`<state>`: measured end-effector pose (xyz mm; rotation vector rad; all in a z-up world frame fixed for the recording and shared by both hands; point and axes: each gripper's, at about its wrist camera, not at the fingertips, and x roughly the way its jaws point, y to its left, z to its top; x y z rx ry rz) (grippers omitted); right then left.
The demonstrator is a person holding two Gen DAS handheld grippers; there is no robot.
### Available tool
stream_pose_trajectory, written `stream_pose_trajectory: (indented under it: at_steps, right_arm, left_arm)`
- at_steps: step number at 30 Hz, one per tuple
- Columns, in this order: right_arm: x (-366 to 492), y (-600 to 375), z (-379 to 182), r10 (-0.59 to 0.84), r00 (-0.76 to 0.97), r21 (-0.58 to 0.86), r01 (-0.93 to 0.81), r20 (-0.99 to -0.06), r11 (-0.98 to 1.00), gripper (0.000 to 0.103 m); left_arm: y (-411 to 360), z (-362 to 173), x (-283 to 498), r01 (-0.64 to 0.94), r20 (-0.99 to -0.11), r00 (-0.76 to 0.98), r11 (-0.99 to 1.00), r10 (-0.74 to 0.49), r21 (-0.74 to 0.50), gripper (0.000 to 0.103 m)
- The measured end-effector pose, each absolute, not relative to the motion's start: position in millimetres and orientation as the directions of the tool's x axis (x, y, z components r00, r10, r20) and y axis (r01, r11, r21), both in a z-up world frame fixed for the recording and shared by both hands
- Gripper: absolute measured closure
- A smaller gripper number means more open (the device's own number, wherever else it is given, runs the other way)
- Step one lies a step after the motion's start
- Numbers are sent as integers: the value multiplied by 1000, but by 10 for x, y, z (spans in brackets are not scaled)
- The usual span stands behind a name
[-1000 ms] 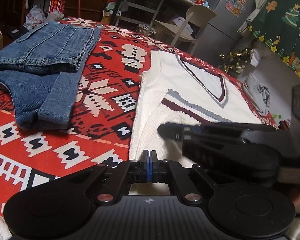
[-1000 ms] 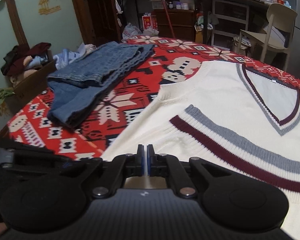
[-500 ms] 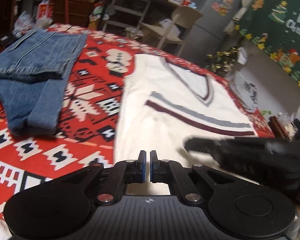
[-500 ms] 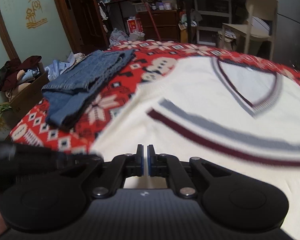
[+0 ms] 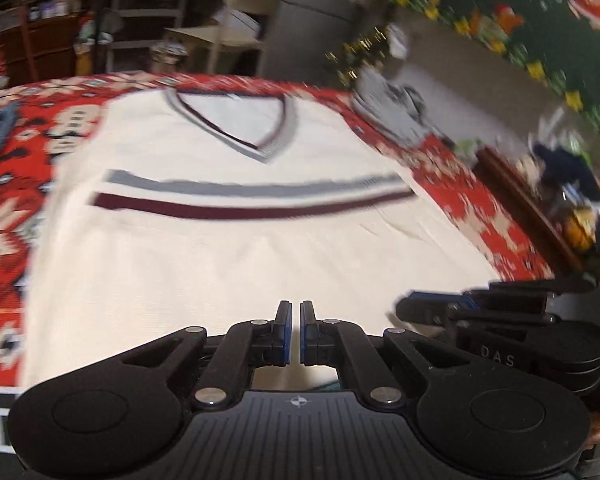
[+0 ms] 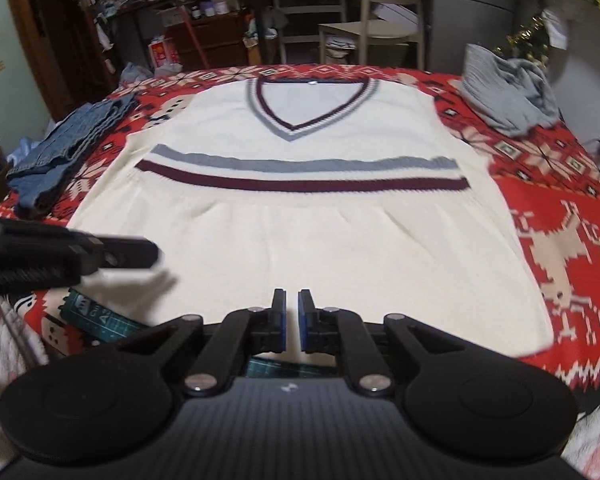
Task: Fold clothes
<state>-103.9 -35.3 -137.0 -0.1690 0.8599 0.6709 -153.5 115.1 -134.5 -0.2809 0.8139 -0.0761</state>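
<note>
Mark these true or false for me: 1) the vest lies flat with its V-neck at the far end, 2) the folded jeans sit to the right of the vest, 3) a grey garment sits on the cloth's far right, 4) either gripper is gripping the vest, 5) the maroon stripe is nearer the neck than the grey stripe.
1) True: the vest lies spread flat, V-neck far.
2) False: the jeans lie to its left.
3) True: the grey garment is there.
4) False: the left gripper and the right gripper hold nothing, jaws nearly closed.
5) False: the grey stripe is nearer the neck.
</note>
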Motion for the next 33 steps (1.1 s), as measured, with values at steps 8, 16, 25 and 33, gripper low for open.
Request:
stream_pose_trajectory:
  at_steps: [8,16,25,33]
  right_arm:
    - [-935,-356,-1441,506,444,172,-603,-739,779,95]
    - [-733,-90,-1477,531,432,181,-626,-729,758,95]
    - [-426,195,-1490,542,424,187,-637,-726,748,95]
    - [-446,173,-1441,558,391,227,-632,-731,741,95]
  left_arm:
    - [906,-1464,-1371,-19,-738,654,971,-168,-237,101]
    - [1174,-1453,-1227,-90,-733,667,961,-136,-260,101]
    - [1408,-1477,-971,-128,-723,678,946,-136,-298,101]
    - [1475,-1358,-1184,-139,-706,698,944,-120,-298,101]
